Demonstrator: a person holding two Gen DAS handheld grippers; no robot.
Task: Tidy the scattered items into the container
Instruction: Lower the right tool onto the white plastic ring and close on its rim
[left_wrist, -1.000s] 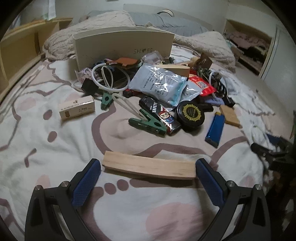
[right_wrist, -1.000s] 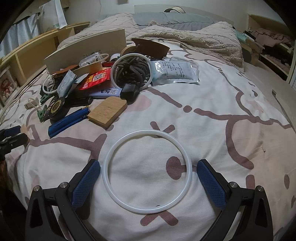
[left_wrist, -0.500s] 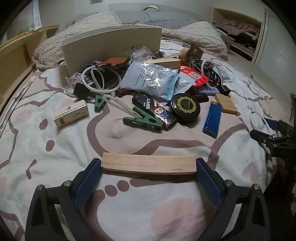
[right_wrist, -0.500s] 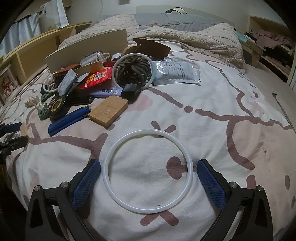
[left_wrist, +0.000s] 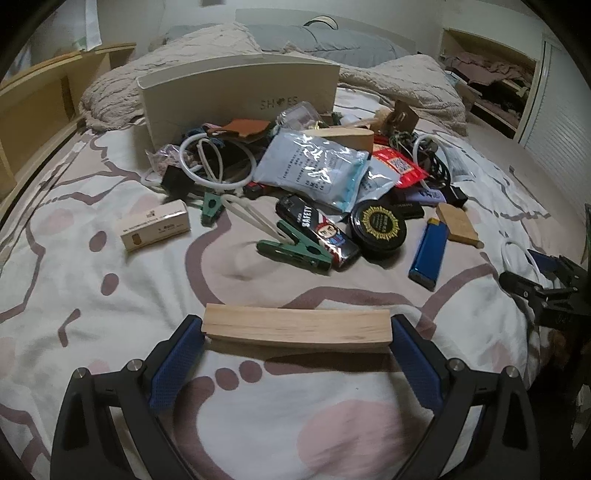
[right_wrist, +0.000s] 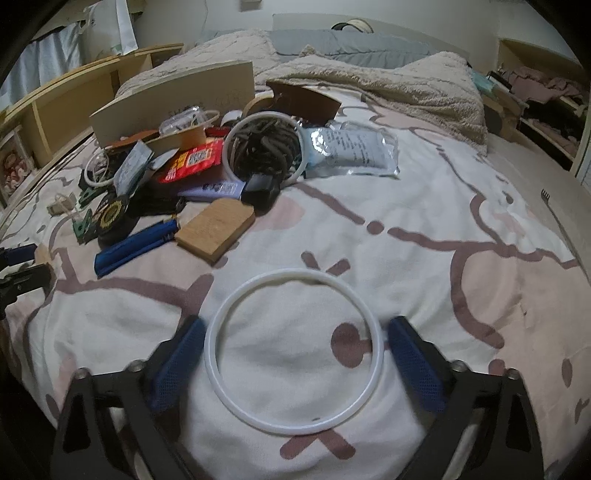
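Patterned bedsheet (right_wrist: 424, 236) – fuzzy blanket (right_wrist: 388, 81), wooden shelf (left_wrist: 44, 99).

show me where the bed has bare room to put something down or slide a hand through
Bare bedspread lies right of the white ring, below the silver pouch. Another bare patch sits below the small cream box, left of the wood block. It is crowded in front of the shoe box.

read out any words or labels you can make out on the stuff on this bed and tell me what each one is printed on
"SH ES", with a heart in place of the O: beige box.
"SAFETY": black packet beside the green clip.
Silver pouch: printed lines, too small to read.
Red packet: a QR code, its text blurred.
Small cream carton: print too small.
Round black tin: gold lettering unreadable.
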